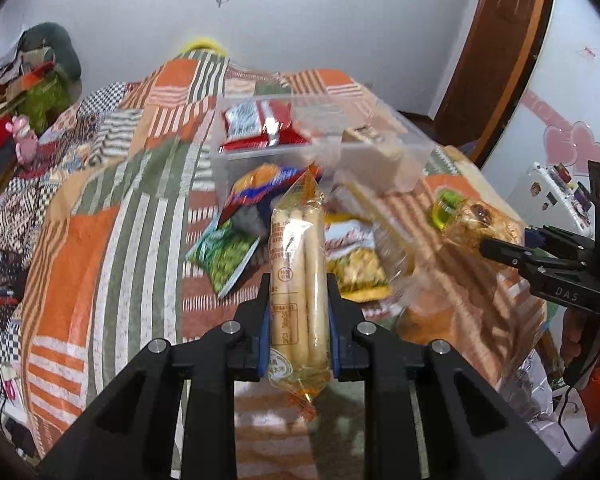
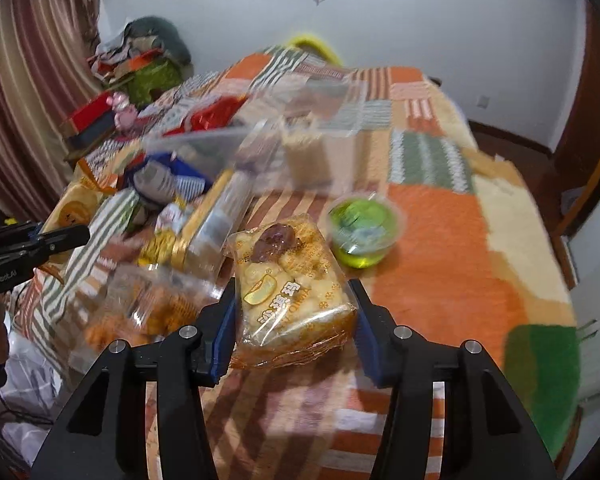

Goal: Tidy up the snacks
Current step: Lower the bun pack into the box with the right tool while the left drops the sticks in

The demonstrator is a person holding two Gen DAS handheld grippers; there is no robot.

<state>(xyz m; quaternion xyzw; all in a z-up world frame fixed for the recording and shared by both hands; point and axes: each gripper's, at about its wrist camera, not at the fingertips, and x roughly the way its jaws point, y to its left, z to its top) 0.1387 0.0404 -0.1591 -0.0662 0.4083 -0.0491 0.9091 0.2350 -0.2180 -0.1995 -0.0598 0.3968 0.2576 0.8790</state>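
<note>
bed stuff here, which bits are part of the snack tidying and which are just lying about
Job:
breadstick pack in left gripper
cake pack in right gripper
clear bin
green jelly cup
loose snack bags

Lying about:
pink toy
clothes pile

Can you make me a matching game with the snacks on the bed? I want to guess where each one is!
Things:
1. long breadstick pack
2. square cake pack
3. green jelly cup
4. red packet

Places:
A. inside the clear plastic box
B. standing on the blanket, nothing holding it
C. between the fingers of the left hand-held gripper
D. between the fingers of the right hand-held gripper

Pairs: 1-C, 2-D, 3-B, 4-A
</note>
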